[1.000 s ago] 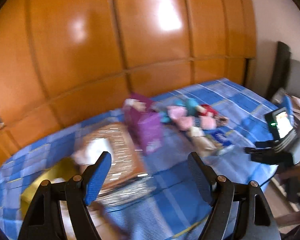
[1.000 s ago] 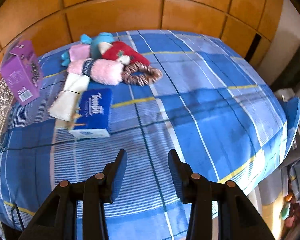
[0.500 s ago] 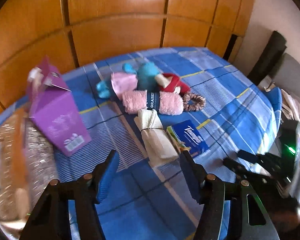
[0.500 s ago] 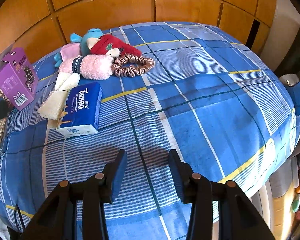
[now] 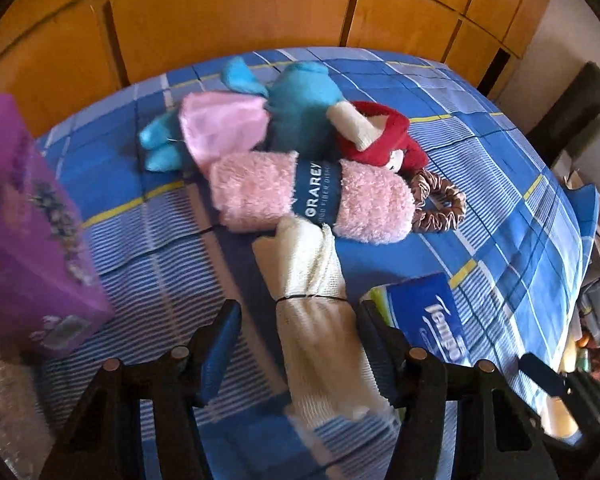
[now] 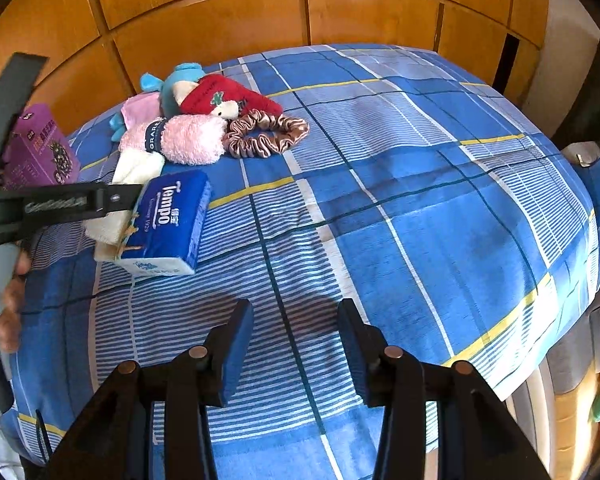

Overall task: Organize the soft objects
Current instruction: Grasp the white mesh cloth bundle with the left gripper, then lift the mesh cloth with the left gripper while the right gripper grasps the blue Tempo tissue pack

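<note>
Soft things lie in a heap on the blue plaid bed [image 6: 440,200]. My left gripper [image 5: 298,328] is open, its fingers on either side of a rolled cream cloth [image 5: 314,304], which also shows in the right wrist view [image 6: 134,170]. Behind it lie a pink fluffy towel roll [image 5: 312,196] [image 6: 190,142], a teal plush [image 5: 300,100], a red plush [image 5: 380,140] [image 6: 220,98], a pink cloth [image 5: 222,122] and a brown scrunchie [image 5: 440,208] [image 6: 266,136]. My right gripper [image 6: 296,336] is open and empty over bare bedding.
A blue Tempo tissue pack [image 5: 428,316] [image 6: 172,220] lies right of the cream cloth. A purple box [image 5: 24,248] [image 6: 42,152] stands at the left. A glittery container edge [image 5: 0,392] shows at lower left. Wooden panels [image 6: 300,0] back the bed. Clutter lies off the right edge.
My left gripper swung right from the purple box and dropped close, so the cream cloth now lies between its fingers. My right gripper barely moved.
</note>
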A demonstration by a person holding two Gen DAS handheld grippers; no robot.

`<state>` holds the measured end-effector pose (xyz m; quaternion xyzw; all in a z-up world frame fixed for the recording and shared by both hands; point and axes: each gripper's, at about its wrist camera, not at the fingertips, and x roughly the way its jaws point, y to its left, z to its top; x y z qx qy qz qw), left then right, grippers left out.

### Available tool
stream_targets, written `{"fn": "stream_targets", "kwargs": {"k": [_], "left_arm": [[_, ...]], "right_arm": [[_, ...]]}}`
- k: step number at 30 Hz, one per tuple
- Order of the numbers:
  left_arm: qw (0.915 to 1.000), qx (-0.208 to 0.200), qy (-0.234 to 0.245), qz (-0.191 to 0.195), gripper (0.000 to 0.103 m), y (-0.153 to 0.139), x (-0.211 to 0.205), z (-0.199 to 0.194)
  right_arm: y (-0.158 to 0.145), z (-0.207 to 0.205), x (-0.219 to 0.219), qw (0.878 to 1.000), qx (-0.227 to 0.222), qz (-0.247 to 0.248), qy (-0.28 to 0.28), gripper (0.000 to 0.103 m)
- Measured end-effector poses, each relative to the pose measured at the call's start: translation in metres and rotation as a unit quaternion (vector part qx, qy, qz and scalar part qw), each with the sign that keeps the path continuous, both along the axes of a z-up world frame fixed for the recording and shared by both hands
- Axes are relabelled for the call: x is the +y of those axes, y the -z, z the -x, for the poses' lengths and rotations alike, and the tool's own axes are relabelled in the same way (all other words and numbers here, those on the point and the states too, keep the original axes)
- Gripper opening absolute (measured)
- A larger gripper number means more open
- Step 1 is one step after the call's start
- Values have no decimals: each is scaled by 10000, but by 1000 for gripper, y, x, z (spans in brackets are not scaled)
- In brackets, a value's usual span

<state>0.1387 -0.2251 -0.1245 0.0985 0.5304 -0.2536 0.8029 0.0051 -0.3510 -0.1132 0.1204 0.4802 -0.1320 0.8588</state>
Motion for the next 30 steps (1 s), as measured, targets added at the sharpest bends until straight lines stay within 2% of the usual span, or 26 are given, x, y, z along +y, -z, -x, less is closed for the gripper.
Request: {"fn": "stream_targets", "kwargs": {"k": [1,3,6,9,11,14,17,18,19,20,24,30], "left_arm": [[10000,-13,33,-6,57,2,-2,0],[9997,-81,187,107,32,0,-3,6],[9996,-45,205,201,28,-3,4,13],[9992,69,110,377,27,-3,26,20],[9991,56,80,405,27,-4,36,26],[9992,-5,86,400,29,-4,50,35],[9990,6,44,437,29,-4,60,41],[9989,-10,34,457,30,-4,63,42],[9989,-55,33,459,30,-4,64,43],[9989,-85,37,457,31,-3,62,43],[9988,-239,62,420,32,-3,66,49],[9987,-307,66,400,33,-1,64,49]], "right_arm": [[0,0,0,10000,-11,8,1,44],[0,1,0,10000,-17,3,2,44],[-1,1,0,10000,-22,-18,7,44],[-2,-1,-1,10000,9,-79,14,44],[-4,-5,-4,9996,-17,-296,26,44],[-9,-14,-6,9975,-116,-695,-15,44],[-23,-28,1,9960,-333,-809,-188,44],[-28,-34,5,9955,-397,-821,-274,53],[-30,-40,9,9951,-407,-833,-355,73],[-32,-49,14,9944,-393,-858,-466,79],[-31,-72,31,9952,-215,-601,-737,82],[-6,-91,40,9945,359,-336,-921,81]]}}
